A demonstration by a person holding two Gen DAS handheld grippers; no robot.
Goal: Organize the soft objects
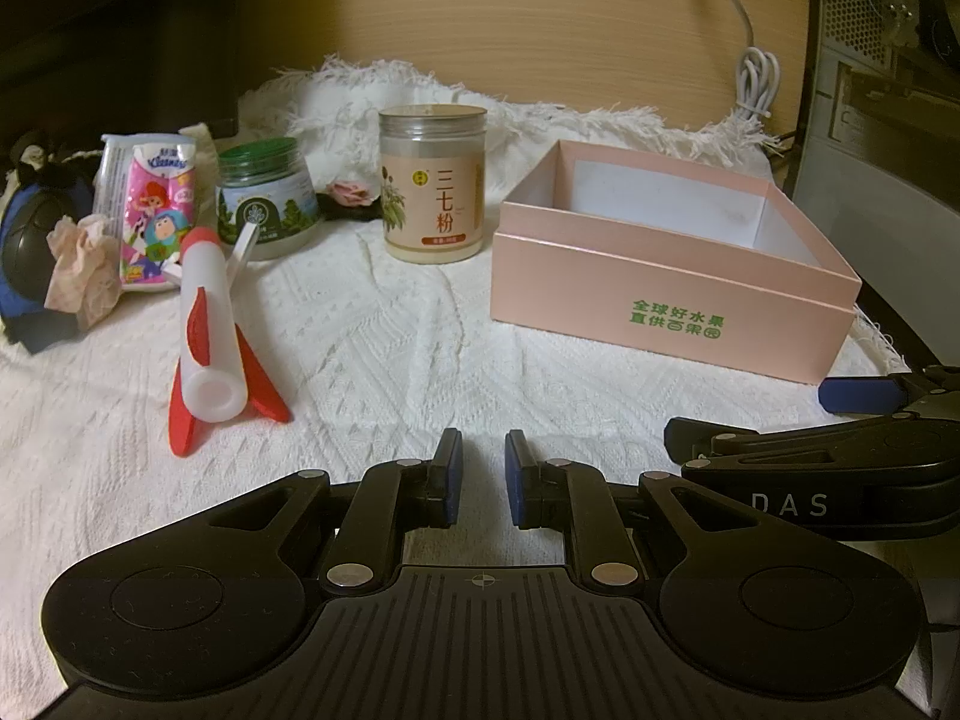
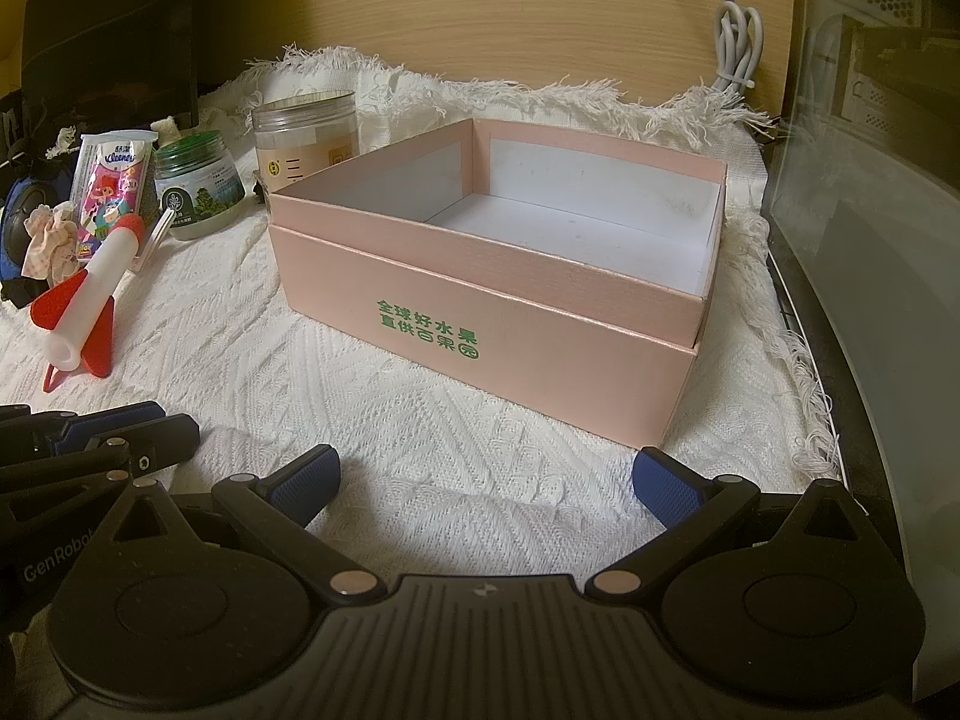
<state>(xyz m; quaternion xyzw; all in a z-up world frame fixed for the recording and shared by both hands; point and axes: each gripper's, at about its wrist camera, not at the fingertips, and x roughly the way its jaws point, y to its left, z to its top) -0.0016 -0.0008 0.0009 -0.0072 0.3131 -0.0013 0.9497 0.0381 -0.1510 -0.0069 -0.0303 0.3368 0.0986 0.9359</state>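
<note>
One pink box (image 2: 480, 324), open. Two jars: a tall clear one (image 1: 433, 183) and a shorter green-lidded one (image 1: 266, 198). One toy rocket (image 1: 207, 330), white with red fins. One tissue pack (image 1: 157, 213). One crumpled tissue (image 1: 81, 267). One pink cloth flower (image 1: 351, 193). One white cloth (image 1: 360, 348) under all. One coiled white cable (image 1: 757, 81), far right. Two grippers, left (image 1: 483, 474) and right (image 2: 486, 483).

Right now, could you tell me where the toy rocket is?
The toy rocket lies on the white cloth at the left of both views, just in front of the Kleenex tissue pack and the green-lidded jar.
</note>
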